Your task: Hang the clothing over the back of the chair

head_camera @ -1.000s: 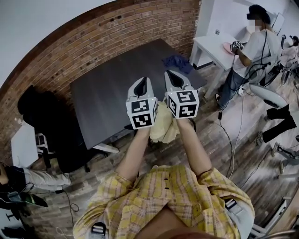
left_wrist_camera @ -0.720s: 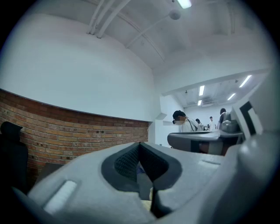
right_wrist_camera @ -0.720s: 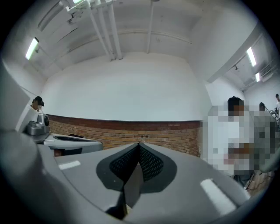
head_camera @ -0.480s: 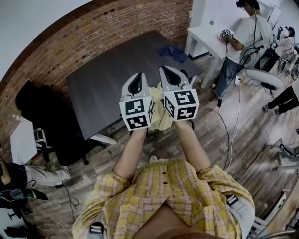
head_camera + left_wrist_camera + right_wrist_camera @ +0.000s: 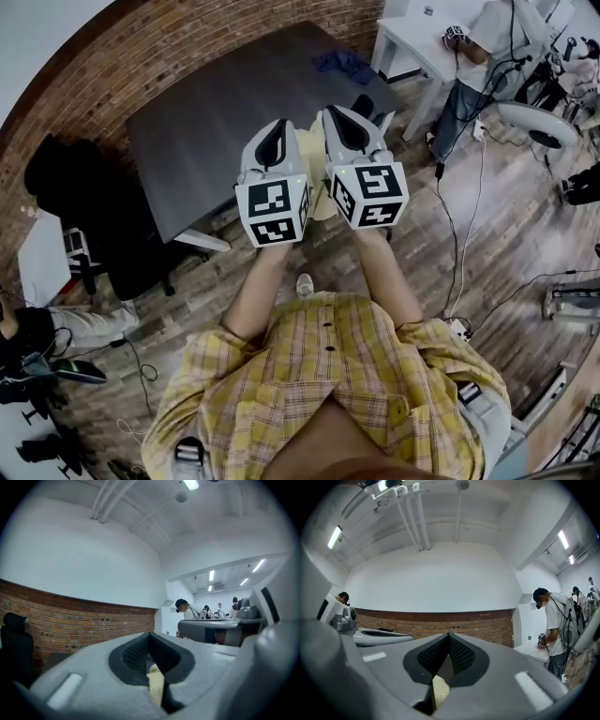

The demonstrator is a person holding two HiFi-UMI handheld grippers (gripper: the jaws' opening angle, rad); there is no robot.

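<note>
A wood floor (image 5: 487,244) is spreading below. Beyond it a dark table (image 5: 206,122) is standing, with a black chair (image 5: 66,187) off its left edge and a blue cloth (image 5: 342,64) lying at its far right corner. A brick wall (image 5: 187,47) is running behind. The left gripper (image 5: 277,131) and right gripper (image 5: 339,122) are being held side by side, the fingers of each pinching tight on the yellow clothing (image 5: 319,192), which is hanging between them over the table's near edge.
</note>
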